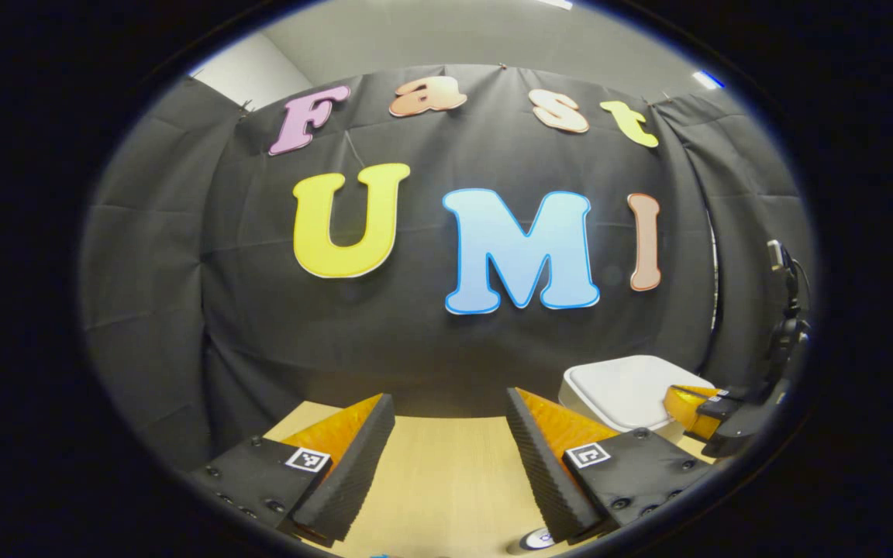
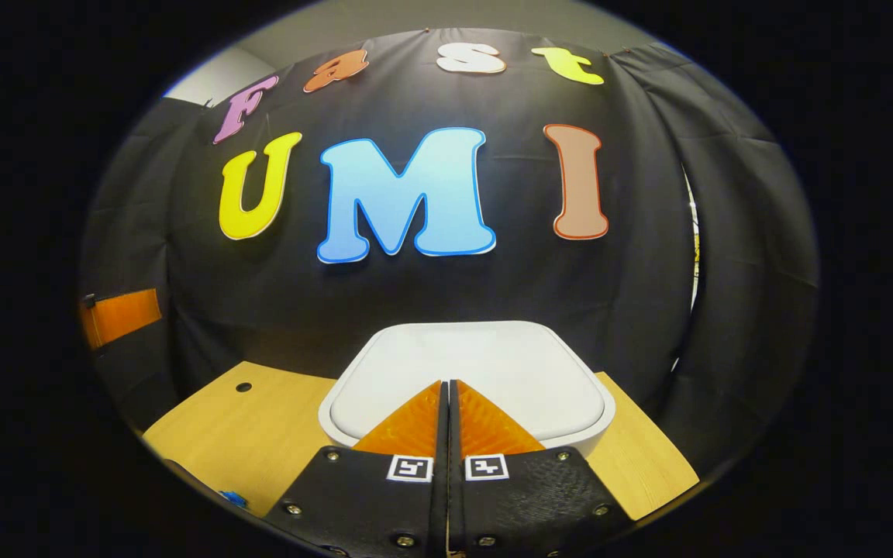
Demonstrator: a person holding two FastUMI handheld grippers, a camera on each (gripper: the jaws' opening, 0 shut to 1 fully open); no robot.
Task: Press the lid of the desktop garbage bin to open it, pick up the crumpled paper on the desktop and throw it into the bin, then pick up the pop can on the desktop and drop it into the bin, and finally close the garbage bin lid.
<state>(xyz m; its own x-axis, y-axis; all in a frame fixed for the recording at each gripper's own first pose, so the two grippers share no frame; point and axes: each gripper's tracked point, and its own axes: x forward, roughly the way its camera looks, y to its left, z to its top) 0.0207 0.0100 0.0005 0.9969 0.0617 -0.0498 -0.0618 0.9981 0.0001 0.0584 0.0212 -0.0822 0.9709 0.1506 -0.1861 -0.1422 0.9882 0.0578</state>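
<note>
Right gripper view: at the bottom centre I see my right tongs (image 2: 447, 387) pressed together on nothing, their tips over the near edge of the white garbage bin lid (image 2: 485, 368), which is down. Around the bin lies the wooden desk (image 2: 260, 418). Left gripper view: my left tongs (image 1: 450, 411) stand wide apart over bare desk; the bin sits lower right.

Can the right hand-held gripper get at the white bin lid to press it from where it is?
Probably yes. The right hand-held gripper has its fingers closed together, pointing at the near edge of the bin lid, and nothing lies between them. Whether it already touches the lid I cannot tell.
</note>
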